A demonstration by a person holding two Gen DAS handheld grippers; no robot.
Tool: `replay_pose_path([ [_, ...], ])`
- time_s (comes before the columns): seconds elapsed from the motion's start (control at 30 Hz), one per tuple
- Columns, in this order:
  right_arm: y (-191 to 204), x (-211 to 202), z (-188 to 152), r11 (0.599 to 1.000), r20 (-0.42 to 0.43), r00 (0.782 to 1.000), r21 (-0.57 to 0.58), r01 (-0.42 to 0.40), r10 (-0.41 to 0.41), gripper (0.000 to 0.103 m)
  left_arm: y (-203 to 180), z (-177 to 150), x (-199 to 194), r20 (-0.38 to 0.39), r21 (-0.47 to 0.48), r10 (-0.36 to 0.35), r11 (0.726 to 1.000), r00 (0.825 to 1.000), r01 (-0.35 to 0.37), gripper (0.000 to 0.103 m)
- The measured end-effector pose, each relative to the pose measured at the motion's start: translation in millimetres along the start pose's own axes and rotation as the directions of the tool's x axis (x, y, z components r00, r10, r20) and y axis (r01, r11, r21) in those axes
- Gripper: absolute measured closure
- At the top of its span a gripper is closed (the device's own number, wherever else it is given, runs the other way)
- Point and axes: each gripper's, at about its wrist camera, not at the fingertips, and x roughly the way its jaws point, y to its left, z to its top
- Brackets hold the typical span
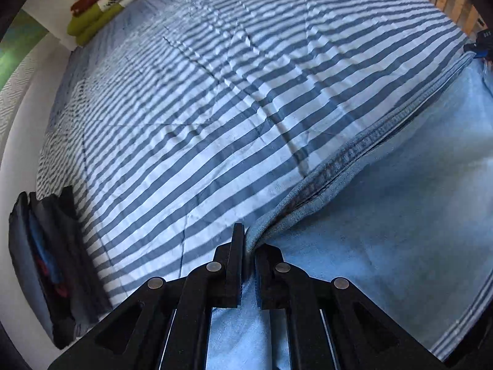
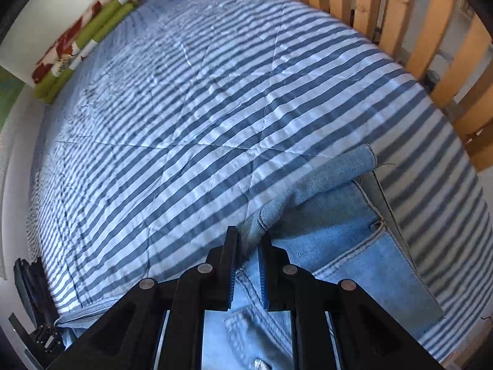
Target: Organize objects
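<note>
A blue-and-white striped bedsheet spreads ahead of both grippers. Light-blue denim jeans lie on it, ahead and rightward of each. A slatted wooden bed rail stands beyond to the right. The left gripper pinches a jeans seam fold between narrow jaws; the right gripper likewise clamps denim near the pocket.

a blue and white striped bed cover fills the bed. a green pillow with red leaves lies at the far end. wooden slats stand along one side.
</note>
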Motion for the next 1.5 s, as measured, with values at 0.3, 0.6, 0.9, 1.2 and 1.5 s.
replay_pose_path([
  [0.3,-38,-43,21,0.957,-0.011,0.971,-0.168,-0.238,0.239,0.071,-1,-1,32,0.023,0.006,-0.04,0.999,0.999,0.04,0.098],
  [0.6,-97,-58,-10,0.96,0.085,0.984,-0.245,-0.134,0.159,0.057,-1,-9,27,0.034,-0.026,-0.015,1.0,0.999,0.016,0.098],
  [0.9,-69,-36,-18,0.946,0.128,0.987,-0.319,-0.055,0.1,0.097,-1,-12,10,0.065,-0.039,0.003,0.999,0.998,-0.001,0.098],
  [1.2,-23,-2,20,0.888,0.197,0.976,-0.427,0.172,-0.094,0.092,-5,-9,21,0.021,-0.03,0.005,1.0,1.0,-0.004,0.095],
  [1.5,-50,-90,-18,0.939,0.321,0.947,-0.315,0.139,-0.032,0.079,60,-48,-56,0.169,-0.207,-0.037,0.976,0.985,0.072,0.056],
])
